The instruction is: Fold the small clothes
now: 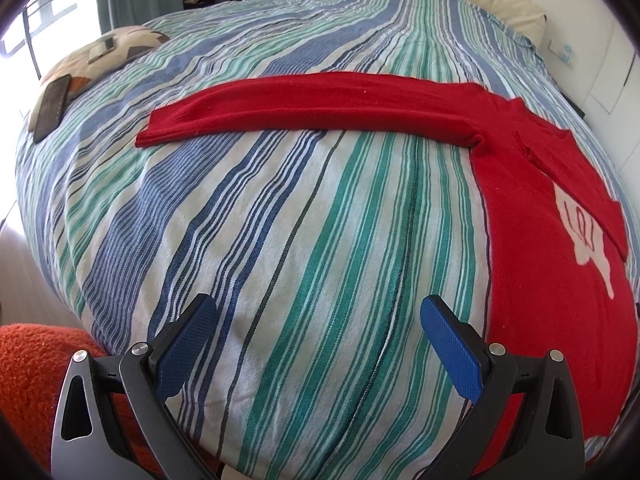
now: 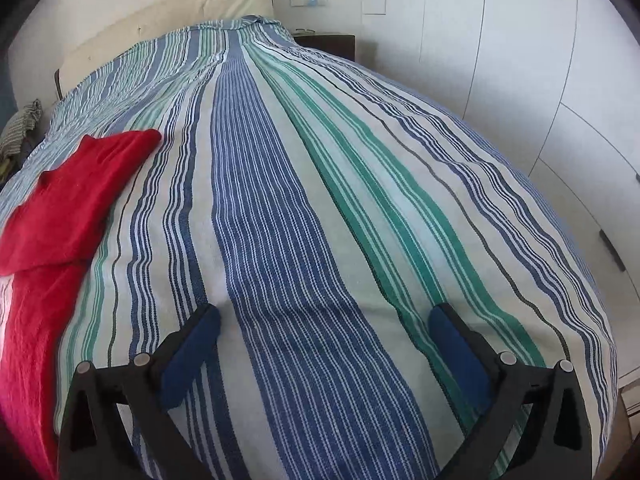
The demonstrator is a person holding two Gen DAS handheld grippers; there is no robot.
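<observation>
A small red sweater (image 1: 552,280) with a white motif lies flat on the striped bedspread (image 1: 300,240). One long sleeve (image 1: 320,108) stretches out to the left across the bed. My left gripper (image 1: 318,320) hovers over bare bedspread just left of the sweater's body, open with nothing between its blue pads. In the right wrist view the sweater (image 2: 44,280) sits at the left edge with its other sleeve (image 2: 80,188) folded over the body. My right gripper (image 2: 324,330) is open wide above the bedspread (image 2: 320,200), well right of the sweater, holding nothing.
A patterned cushion (image 1: 100,56) and a dark phone (image 1: 50,106) rest at the bed's far left. An orange fleece (image 1: 32,380) lies off the near left corner. A cream headboard (image 2: 180,16) and white wardrobe doors (image 2: 520,80) border the bed.
</observation>
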